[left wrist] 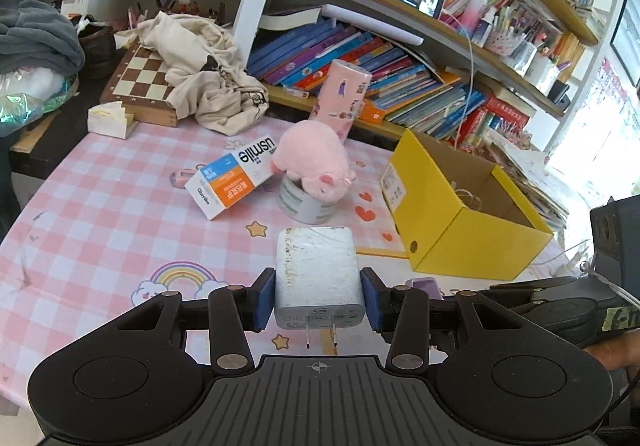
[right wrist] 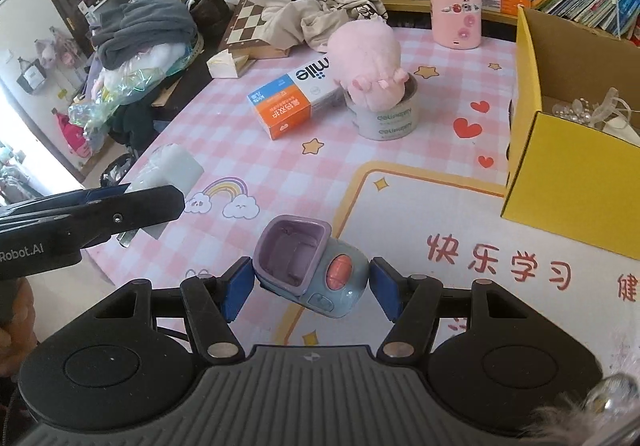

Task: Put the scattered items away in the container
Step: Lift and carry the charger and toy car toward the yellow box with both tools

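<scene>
My left gripper (left wrist: 318, 296) is clamped on the white charger (left wrist: 318, 278), prongs toward me. My right gripper (right wrist: 312, 286) brackets the toy sharpener (right wrist: 310, 266), pads not touching (open). Yellow box (right wrist: 560, 201) lies far-right, nearer my right hand.

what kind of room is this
Probably a child's bedroom or study corner: crowded shelves of colourful children's books, a pink checked tablecloth with rainbows, and a pink plush toy on the desk.
</scene>
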